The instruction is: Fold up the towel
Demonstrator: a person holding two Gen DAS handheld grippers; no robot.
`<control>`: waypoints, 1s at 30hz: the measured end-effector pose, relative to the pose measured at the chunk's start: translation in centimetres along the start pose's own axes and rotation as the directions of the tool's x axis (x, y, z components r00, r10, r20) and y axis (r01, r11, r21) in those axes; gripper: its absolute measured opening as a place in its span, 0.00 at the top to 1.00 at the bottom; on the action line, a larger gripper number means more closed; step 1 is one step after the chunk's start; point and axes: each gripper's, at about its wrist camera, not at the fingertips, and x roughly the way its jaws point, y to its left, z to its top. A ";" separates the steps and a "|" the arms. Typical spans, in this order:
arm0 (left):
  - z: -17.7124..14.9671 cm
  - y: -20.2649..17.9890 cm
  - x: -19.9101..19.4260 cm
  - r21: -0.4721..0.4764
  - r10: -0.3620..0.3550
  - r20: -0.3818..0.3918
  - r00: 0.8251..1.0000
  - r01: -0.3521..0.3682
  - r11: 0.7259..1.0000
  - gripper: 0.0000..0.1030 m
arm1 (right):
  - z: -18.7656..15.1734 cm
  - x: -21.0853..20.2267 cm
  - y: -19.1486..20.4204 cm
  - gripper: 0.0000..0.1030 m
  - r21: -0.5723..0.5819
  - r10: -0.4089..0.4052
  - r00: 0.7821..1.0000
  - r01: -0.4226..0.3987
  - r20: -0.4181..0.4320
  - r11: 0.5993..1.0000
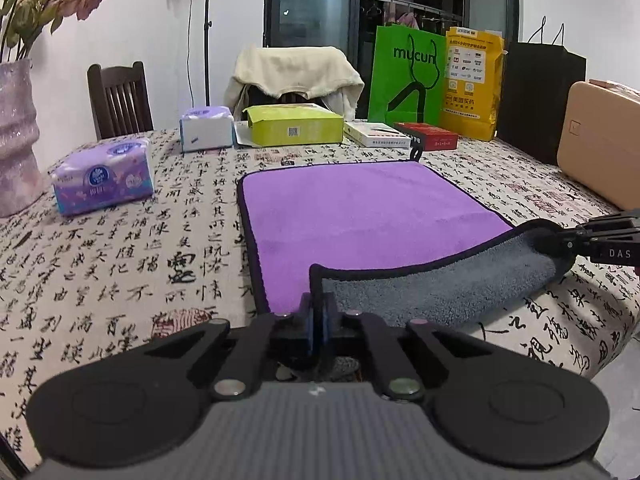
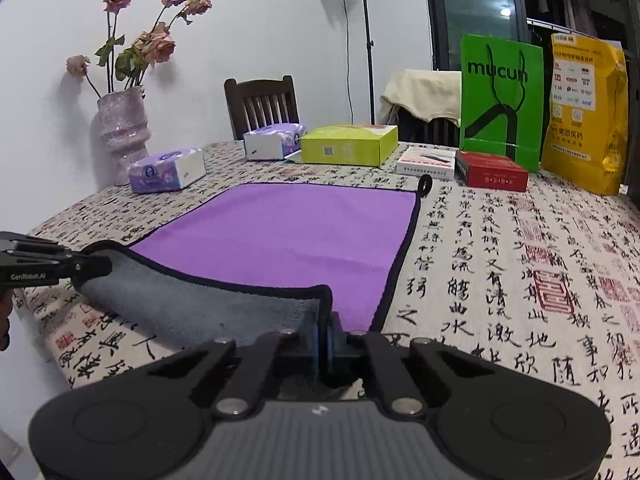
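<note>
Plush matt towel (image 1: 360,208) with grey fleecy underside, printed cloth tablecloth (image 1: 120,248), glossy paper bag (image 1: 404,76)

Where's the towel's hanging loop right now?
The small black hanging loop sits at the purple towel's far right corner in the right wrist view, flat on the tablecloth just before the red box.

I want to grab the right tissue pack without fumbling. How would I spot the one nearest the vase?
Start at the pink vase with dried roses on the table's far left. The tissue pack lies just beside it, left of the purple towel. Its wrapper is mostly purple, while the other pack, further back by the chair, is mainly white.
</note>
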 end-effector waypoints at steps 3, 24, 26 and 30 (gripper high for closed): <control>0.2 -0.1 0.0 0.007 0.002 0.000 1.000 -0.002 1.000 0.96 | 0.2 0.0 0.0 0.96 -0.008 -0.003 1.000 0.003 0.000 1.000; 5.6 1.4 1.9 0.024 -0.016 0.004 1.000 0.016 1.000 0.96 | 4.6 2.0 -1.0 0.96 -0.081 -0.006 1.000 0.006 0.003 0.997; 6.4 1.9 2.5 0.027 -0.021 0.004 1.000 0.021 0.999 0.95 | 5.3 2.4 -1.3 0.96 -0.083 -0.001 1.000 0.001 0.001 0.997; 7.9 2.6 3.5 0.023 -0.039 -0.004 0.999 0.039 0.999 0.96 | 6.7 3.5 -2.0 0.97 -0.090 0.010 1.000 -0.011 -0.006 0.996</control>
